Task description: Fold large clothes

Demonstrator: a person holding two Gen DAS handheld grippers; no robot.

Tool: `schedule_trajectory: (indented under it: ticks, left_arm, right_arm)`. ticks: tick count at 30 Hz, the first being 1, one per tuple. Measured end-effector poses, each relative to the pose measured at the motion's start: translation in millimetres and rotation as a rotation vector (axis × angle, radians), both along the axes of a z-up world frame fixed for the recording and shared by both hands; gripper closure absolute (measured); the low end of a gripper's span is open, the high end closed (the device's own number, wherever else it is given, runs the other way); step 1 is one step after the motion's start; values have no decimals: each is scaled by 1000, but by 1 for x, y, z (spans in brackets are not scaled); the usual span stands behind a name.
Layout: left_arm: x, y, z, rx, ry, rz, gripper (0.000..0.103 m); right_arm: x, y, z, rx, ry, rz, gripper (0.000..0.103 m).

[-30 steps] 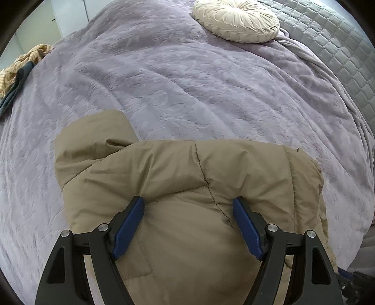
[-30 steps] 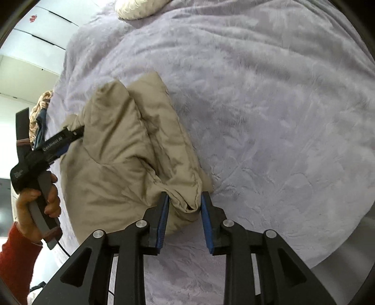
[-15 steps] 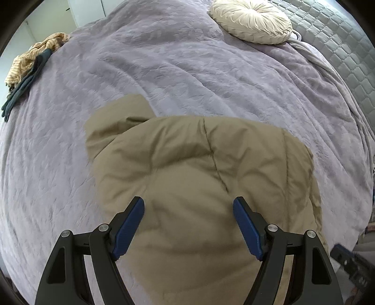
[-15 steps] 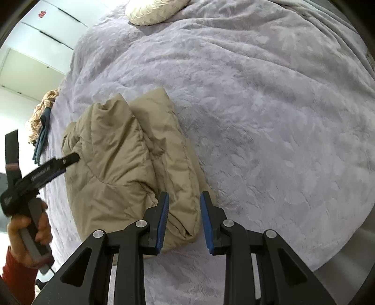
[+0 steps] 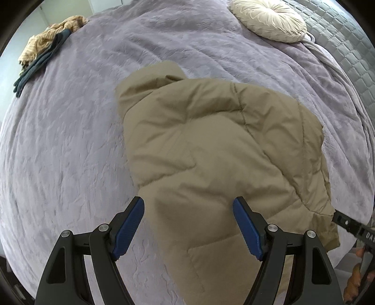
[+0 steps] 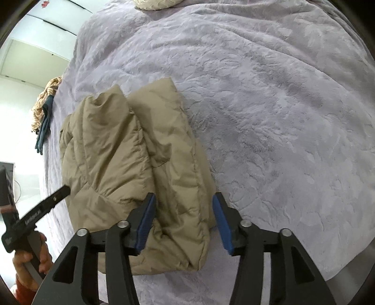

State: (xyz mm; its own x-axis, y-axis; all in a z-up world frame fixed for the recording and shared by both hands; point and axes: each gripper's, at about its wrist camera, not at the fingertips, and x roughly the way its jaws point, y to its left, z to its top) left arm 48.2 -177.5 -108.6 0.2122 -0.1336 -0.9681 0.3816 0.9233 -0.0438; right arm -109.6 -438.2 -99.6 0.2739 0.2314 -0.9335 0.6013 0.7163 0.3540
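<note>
The tan quilted puffer jacket [image 5: 211,145] lies folded into a compact, thick bundle on the lilac plush bedspread [image 5: 70,152], near the bed's near edge and well apart from the round cream pleated cushion [image 5: 267,21] at the far end. The fold appears largely complete: the layers are stacked and one doubled edge faces the near edge of the bed. Remaining work is judged to be squaring the bundle, or none.

The right gripper [image 6: 184,218] has just been opening; its blue pads stand on either side of the bundle's near corner without pressing it. The left gripper [image 5: 188,225] is spread wide above the jacket and holds nothing.

The fabric is puffy, with stitched seams and soft creases. A striped ochre cloth and dark garment [image 5: 44,49] lie at the far left corner
</note>
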Motion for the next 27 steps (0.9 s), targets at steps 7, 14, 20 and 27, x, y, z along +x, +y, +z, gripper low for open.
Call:
schedule_trajectory:
  ticks: [7, 14, 20, 27]
  left_arm:
    - [-2, 15, 7, -54, 14, 21, 2]
    - [1, 41, 7, -174, 40, 86, 0]
    - [17, 75, -11, -321, 110, 146, 0]
    - [29, 92, -55, -450, 261, 184, 0]
  right_arm:
    - [13, -12, -6, 49, -6, 17, 26]
    - [24, -25, -10, 72, -44, 34, 3]
    - [38, -39, -20, 174, -111, 94, 0]
    - [62, -52, -56, 313, -50, 157, 0]
